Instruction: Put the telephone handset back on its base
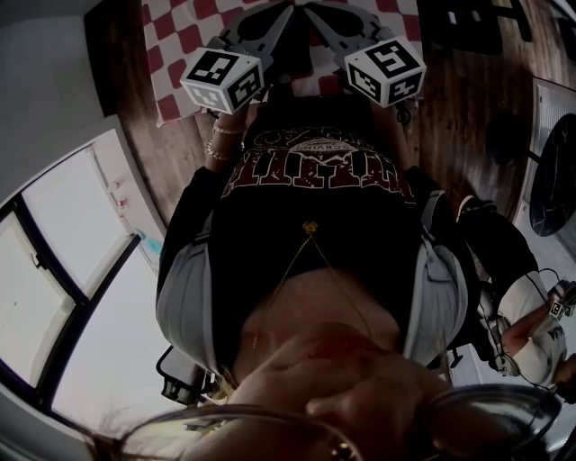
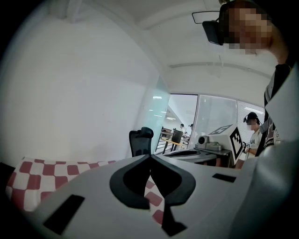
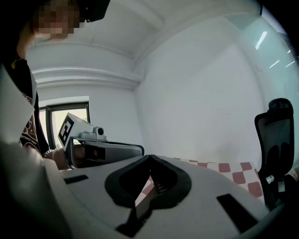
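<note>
No telephone, handset or base shows in any view. In the head view both grippers are held out in front of the person's chest, above a red-and-white checked cloth (image 1: 184,40). The left gripper (image 1: 284,11) and the right gripper (image 1: 311,9) point toward each other, tips almost meeting. In the left gripper view the left gripper (image 2: 150,156) has its jaws together with nothing between them, and the checked cloth (image 2: 42,175) lies below. In the right gripper view the right gripper (image 3: 150,157) is likewise shut and empty.
A black office chair (image 2: 140,141) (image 3: 275,144) stands by the table's far side against a white wall. Dark wood floor (image 1: 468,108) surrounds the cloth. A second person (image 1: 531,338) (image 2: 254,133) with marker cubes stands to the right. Windows (image 1: 63,270) are at the left.
</note>
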A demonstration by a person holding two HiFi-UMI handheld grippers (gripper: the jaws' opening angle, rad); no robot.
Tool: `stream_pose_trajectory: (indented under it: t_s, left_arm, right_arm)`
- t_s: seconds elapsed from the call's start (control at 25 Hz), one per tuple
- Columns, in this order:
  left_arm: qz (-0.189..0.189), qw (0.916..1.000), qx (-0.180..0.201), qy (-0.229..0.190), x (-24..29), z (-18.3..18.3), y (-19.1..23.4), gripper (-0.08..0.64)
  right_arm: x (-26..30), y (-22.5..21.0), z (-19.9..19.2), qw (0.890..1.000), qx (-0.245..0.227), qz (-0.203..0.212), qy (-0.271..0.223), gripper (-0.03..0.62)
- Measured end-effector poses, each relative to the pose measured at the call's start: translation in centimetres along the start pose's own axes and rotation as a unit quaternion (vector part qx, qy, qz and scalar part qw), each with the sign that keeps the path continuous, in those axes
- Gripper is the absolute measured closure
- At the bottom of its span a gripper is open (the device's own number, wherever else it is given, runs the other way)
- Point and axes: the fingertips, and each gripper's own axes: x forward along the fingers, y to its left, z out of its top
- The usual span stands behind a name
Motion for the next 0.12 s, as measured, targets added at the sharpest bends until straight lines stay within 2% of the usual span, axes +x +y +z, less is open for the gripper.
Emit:
stream_pose_trajectory:
  t_s: [0.12]
  left_arm:
    - [0.002,1.0000,-0.001,-0.001,0.13,-0.03,0.32,0.549]
  right_arm:
    - [0.19,-0.24,-0.07,1.000,0.001,0.001,0.001,0.572]
